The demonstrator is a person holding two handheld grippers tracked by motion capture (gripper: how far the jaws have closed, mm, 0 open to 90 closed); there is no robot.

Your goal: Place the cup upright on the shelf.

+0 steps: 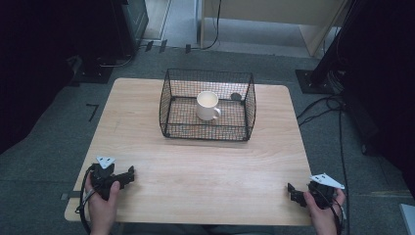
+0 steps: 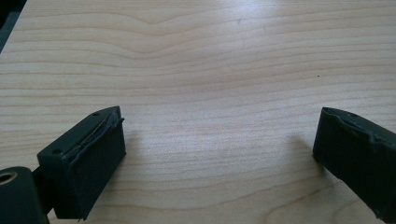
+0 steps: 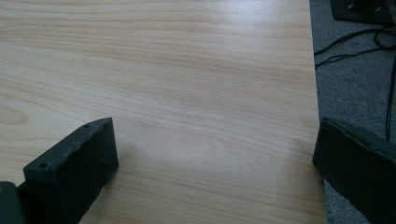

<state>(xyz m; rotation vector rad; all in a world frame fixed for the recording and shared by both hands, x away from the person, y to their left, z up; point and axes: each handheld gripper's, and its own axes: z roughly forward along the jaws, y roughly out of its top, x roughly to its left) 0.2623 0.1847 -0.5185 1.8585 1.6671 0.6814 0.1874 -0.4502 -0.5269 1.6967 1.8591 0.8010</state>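
Mug: a white ceramic mug [image 1: 207, 105] stands upright inside the black wire basket [image 1: 169, 93] at the far middle of the worktop [image 1: 205, 166], its handle turned toward the near right. It looks empty, though the inside is too pale to be sure.
Basket: open-topped mesh with high walls on all sides, so the mug can be reached only from above.
Left gripper: the left gripper [image 1: 128, 175] rests at the near left corner of the worktop in the person's hand; its own view shows the jaws spread wide over bare wood, holding nothing.
Right gripper: the right gripper [image 1: 292, 190] sits at the near right edge, jaws likewise spread wide and empty, the worktop edge and grey floor beside one jaw.
Distance: both grippers are well apart from the basket.
Handling: the mug is probably stiff, fairly heavy for its size, glazed and therefore slippery, and liable to chip if knocked against the wire.
Hold: pinching the wall at the rim, one jaw inside and one outside, seems safest; the handle is the other option.
Risk: a light pinch could let it slide on lifting.
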